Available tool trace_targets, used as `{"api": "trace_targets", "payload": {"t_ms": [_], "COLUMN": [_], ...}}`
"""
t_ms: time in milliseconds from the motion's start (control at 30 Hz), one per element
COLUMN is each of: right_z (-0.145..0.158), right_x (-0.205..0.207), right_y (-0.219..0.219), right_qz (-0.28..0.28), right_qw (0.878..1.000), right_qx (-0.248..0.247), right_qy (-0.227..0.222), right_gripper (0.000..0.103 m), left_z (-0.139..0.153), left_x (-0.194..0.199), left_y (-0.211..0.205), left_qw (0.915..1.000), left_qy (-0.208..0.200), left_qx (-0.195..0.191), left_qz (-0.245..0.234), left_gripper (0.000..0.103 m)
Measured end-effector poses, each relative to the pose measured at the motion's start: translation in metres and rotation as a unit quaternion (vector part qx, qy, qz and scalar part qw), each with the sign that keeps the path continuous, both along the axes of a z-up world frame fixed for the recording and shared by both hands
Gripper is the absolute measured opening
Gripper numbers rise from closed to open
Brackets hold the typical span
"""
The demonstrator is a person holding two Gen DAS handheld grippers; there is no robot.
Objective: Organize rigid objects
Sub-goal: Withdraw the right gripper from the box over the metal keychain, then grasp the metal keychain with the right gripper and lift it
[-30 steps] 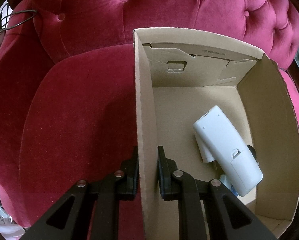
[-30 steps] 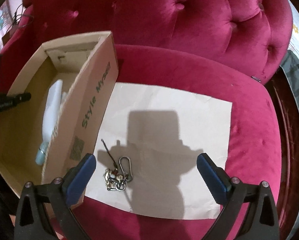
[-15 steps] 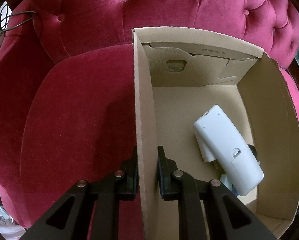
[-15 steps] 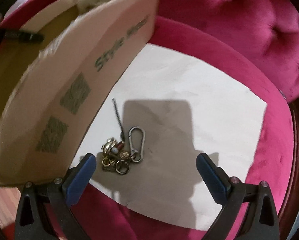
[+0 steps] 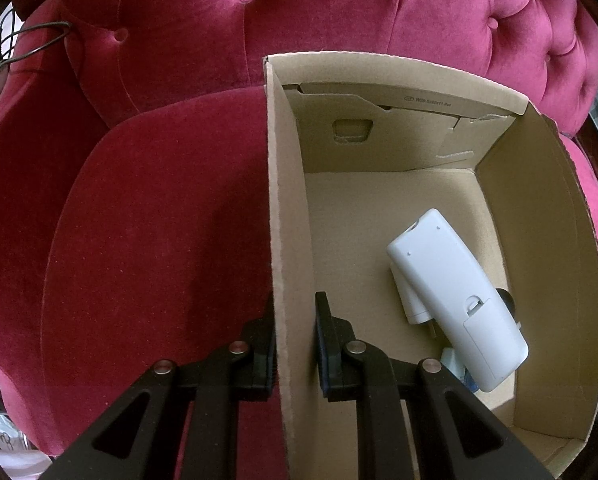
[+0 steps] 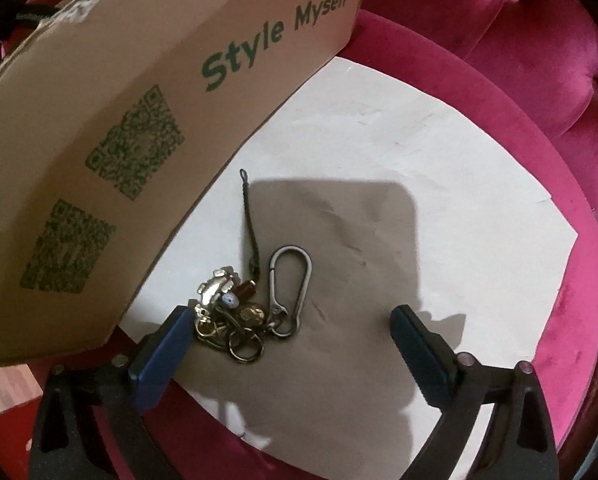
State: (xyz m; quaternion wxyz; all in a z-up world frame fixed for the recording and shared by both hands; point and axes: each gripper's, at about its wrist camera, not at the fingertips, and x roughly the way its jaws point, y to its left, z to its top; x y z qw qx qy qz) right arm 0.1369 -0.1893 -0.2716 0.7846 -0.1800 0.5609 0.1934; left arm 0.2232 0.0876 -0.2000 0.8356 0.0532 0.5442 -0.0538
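L cam above box (image 5: 539, 240), R cam beside box, close

Remote (image 5: 457, 300) inside box (image 5: 289, 240) on sofa (image 5: 159, 220), keychain (image 6: 243, 304) on paper (image 6: 399, 160) right of box

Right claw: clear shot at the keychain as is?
Probably yes. The right claw is open just above the keychain on the paper; the box sits left, not between them.

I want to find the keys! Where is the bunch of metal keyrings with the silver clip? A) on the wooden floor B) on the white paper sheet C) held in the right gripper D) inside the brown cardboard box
B: the bunch of metal keyrings with the silver clip lies on the white paper sheet, beside the brown cardboard box.
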Motion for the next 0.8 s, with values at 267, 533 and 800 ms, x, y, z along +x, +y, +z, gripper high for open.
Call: {"api": "trace_targets", "payload": {"t_ms": [267,533,800], "right_z": [0.004,0.012,0.021], "right_x": [0.006,0.019,0.026], "right_y": [-0.001,-0.003,-0.003], "right_qz": [-0.017,-0.058,-0.107], "right_qw": [1.000,0.998,0.994], "right_qx": [0.006,0.000,0.012], "right_qy": [-0.007,0.001,0.005], "right_gripper": [0.067,0.019,0.018], "left_z": [0.000,0.001,0.001], "left_x": [0.000,-0.001,-0.001], "left_y": [0.001,-0.001,0.001], "left_qw": [1.0000,1.0000,1.0000], "left_qy": [0.000,-0.001,-0.001], "left_qx": [0.000,0.002,-0.001], "left_qz": [0.000,0.000,0.000], "left_gripper": [0.017,0.017,0.017]}}
